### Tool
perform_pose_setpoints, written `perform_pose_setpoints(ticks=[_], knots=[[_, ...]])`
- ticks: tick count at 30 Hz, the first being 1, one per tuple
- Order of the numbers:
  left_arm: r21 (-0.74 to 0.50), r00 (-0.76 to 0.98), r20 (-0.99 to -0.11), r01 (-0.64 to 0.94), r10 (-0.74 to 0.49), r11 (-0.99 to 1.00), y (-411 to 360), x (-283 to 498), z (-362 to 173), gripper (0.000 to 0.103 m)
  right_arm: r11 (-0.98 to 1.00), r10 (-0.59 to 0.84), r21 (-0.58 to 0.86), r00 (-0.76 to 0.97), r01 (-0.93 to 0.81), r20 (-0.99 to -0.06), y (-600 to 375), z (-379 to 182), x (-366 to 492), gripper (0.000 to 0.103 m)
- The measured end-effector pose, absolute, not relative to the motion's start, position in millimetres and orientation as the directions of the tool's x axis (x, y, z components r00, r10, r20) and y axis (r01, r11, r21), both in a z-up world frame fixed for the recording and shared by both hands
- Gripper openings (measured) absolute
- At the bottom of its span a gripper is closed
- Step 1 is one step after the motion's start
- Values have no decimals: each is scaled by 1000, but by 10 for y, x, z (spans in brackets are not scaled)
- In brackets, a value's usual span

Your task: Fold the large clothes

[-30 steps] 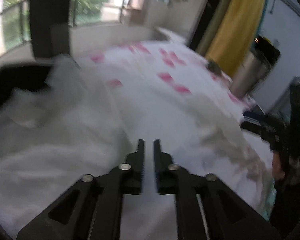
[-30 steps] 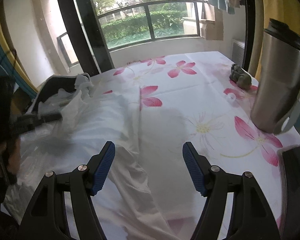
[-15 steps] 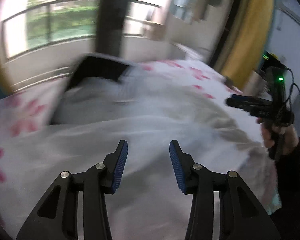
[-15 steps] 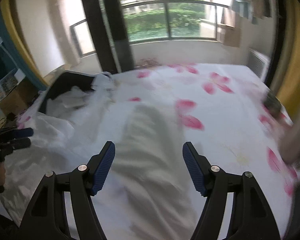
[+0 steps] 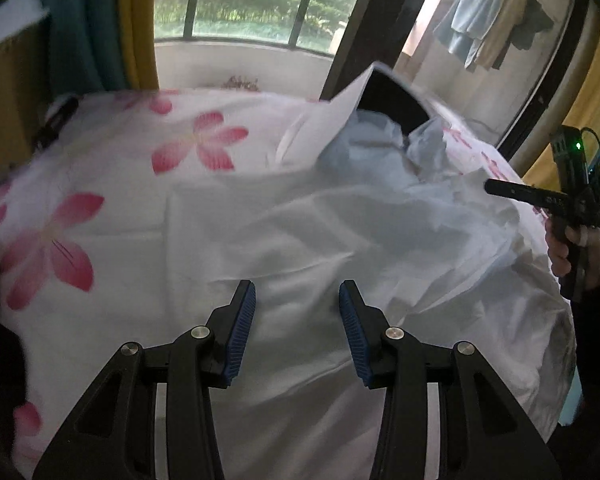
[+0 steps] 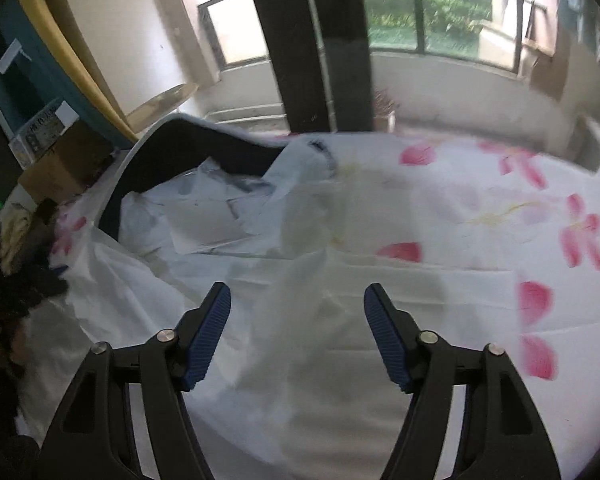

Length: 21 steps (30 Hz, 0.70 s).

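Lying crumpled across table, white garment [image 5: 340, 232], left gripper [image 5: 296, 324] released, right gripper [image 6: 298, 332] closing, empty.

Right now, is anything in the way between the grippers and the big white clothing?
Nothing visible. The white garment lies directly below the left hand-held gripper and the right hand-held gripper, whose jaws are closing with no fabric pinched yet.

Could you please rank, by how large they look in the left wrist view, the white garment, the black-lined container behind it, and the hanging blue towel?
1. The crumpled white garment, by far the largest.
2. The black-lined container.
3. The hanging blue towel.
The last two look close, and the towel hangs much farther away, so their order is unsure.
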<state>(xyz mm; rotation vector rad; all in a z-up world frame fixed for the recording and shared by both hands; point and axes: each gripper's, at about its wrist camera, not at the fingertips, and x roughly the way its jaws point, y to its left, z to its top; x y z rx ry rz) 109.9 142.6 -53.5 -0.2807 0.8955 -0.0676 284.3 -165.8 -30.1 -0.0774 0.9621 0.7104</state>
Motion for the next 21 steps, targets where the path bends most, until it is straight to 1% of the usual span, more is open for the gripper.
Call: perform_pose_setpoints(ticks=[1,2,4,6,9,12,15,18,19,20,21], knots=[[-269,618,-766,-61,-176,961,1414,1105,-576,46,764,528,257,344,-592,-776,-1621,-359,2847,23],[-262,621,-765,-61,-169,963,1401,1104,-591,46,761,526,257,335,-595,-782,-1593,-400,2839,1],[-253,620,-768,-61,-162,966,1389,1116,-605,46,765,523,237,365,-599,-770,-1587,-378,2772,1],[-255,624,-765,-68,-159,964,1390,1103,-612,46,777,521,204,428,-595,-738,-1642,-223,2687,1],[-255,630,-762,-76,-152,964,1386,1079,-610,46,800,514,131,555,-586,-654,-1828,118,2502,1],[-249,630,-762,-73,-148,966,1375,1061,-605,46,830,471,74,623,-553,-625,-1994,245,2377,1],[-239,630,-763,-66,-146,969,1383,1055,-609,46,856,431,82,616,-511,-659,-2099,96,2326,2],[-215,620,-773,-58,-133,975,1369,1061,-604,46,889,356,82,569,-450,-741,-2193,-197,2317,3],[-202,613,-780,-55,-126,978,1357,1066,-598,46,895,341,88,544,-437,-767,-2234,-303,2304,5],[-189,606,-787,-54,-118,980,1347,1069,-592,46,899,333,96,527,-427,-782,-2286,-390,2273,14],[-179,600,-792,-53,-112,982,1343,1071,-589,46,902,330,100,522,-420,-787,-2329,-432,2242,33]])
